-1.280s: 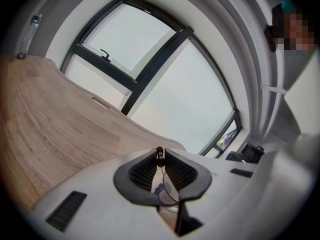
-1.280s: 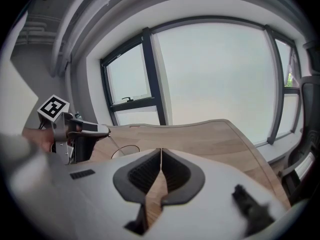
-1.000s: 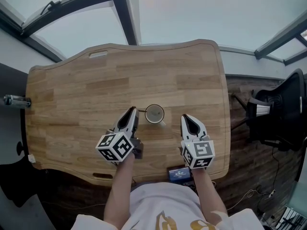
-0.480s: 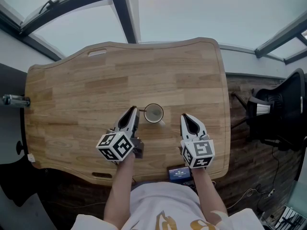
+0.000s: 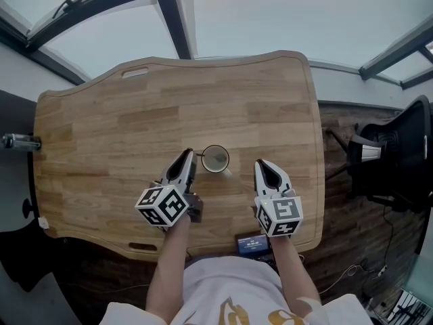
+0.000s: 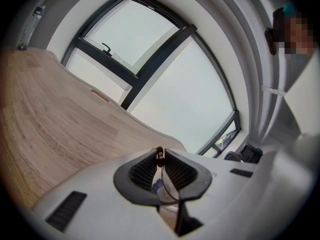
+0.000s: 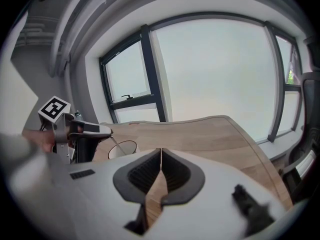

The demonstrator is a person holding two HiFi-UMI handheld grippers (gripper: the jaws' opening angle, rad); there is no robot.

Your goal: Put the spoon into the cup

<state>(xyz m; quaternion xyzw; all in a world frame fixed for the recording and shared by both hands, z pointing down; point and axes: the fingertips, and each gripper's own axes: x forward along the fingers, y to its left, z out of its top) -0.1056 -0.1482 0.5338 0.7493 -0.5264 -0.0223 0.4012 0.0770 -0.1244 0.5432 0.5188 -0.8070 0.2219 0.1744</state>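
Item count: two hand-held grippers, one spoon, one cup.

The left hand-held gripper (image 5: pixel 189 156) was clamped on the thin handle of the spoon (image 6: pixel 160 156). The spoon's lower end ran down into the mouth of the cup (image 5: pixel 216 159), which stood just right of that hand-held gripper's tips.

The right hand-held gripper (image 5: pixel 262 166) had its jaws pressed together with nothing between them. The cup stood to its left, apart from it.

Both were over one light wooden worktop (image 5: pixel 122 120). Large dark-framed windows (image 7: pixel 215 69) lay beyond. One black chair (image 5: pixel 396 151) stood on the wood-pattern floor (image 5: pixel 338 229), well right of the right hand-held gripper.
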